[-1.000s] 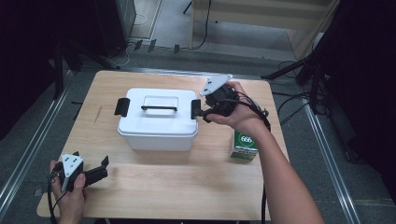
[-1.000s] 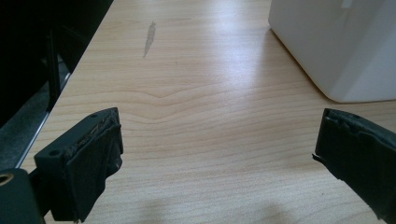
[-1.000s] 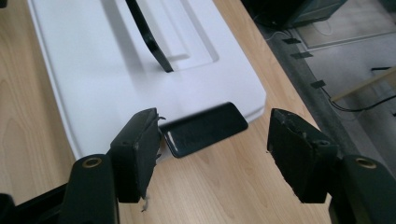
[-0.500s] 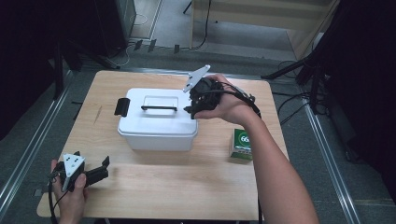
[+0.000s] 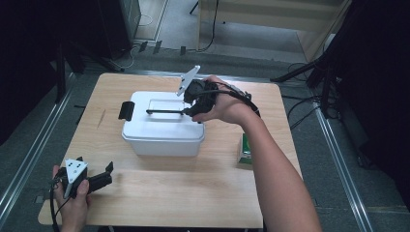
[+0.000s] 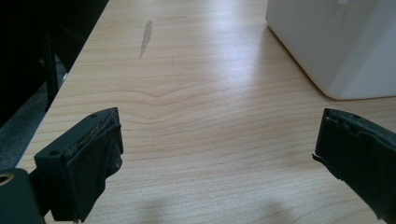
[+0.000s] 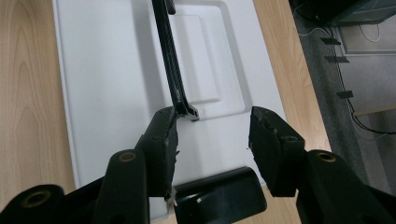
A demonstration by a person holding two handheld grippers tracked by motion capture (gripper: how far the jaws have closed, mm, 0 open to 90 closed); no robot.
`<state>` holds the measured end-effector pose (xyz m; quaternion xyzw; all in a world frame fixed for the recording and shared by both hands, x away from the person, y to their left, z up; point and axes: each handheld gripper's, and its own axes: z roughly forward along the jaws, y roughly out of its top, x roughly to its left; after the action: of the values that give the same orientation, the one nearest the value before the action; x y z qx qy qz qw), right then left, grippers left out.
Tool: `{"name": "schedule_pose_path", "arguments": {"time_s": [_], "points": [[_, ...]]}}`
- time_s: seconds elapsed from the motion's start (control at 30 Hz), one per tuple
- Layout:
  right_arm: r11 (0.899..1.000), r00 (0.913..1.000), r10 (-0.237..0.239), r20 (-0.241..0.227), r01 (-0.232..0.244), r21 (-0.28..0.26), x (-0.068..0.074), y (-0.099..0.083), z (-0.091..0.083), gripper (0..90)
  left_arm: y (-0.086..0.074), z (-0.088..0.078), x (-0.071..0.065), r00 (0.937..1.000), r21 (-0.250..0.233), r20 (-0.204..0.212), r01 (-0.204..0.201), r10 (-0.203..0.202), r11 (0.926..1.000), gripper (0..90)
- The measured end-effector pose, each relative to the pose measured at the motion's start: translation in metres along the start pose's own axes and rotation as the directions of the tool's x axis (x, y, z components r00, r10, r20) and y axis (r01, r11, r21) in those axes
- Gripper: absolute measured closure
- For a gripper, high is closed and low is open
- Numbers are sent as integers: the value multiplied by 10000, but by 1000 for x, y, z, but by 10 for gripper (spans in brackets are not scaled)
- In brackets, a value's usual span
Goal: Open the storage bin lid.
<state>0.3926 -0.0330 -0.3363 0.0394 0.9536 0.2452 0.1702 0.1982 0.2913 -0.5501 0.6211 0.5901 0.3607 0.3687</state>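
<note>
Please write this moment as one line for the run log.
right gripper: over white plastic lidded box, jaws just closing, open at black lid handle end | left gripper: open, nothing between jaws, above wooden table

green box [image 5: 245,149]: right forearm [image 5: 275,164] covers most of it, only a narrow strip shows, label unreadable
white container [image 5: 162,128]: right latch hidden under the right gripper [image 5: 189,107] and hand in high view; left gripper view cuts it at the top and right edges, just a corner shows
lid handle [image 7: 172,60]: far end runs off the top edge in right gripper view
near latch [image 7: 219,191]: partly behind the jaws, cut by the bottom edge
left gripper [image 5: 104,175]: jaw tips too small in high view to tell the gap; right jaw clipped by the frame in its own view
room beyond the table [image 5: 145,203]: too dark to make out
</note>
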Motion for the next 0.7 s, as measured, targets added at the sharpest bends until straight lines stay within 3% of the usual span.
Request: {"name": "schedule_pose_path", "arguments": {"time_s": [0.37,0.7], "points": [[9940,9946,-831,-615,871,661,5,19,19,644,0,0,0,10000,-29,28,28,-28,10000,16],[9884,9908,-1101,-784,1175,962,6,31,32,694,0,0,0,10000,4,31,7,-7,10000,16]]}}
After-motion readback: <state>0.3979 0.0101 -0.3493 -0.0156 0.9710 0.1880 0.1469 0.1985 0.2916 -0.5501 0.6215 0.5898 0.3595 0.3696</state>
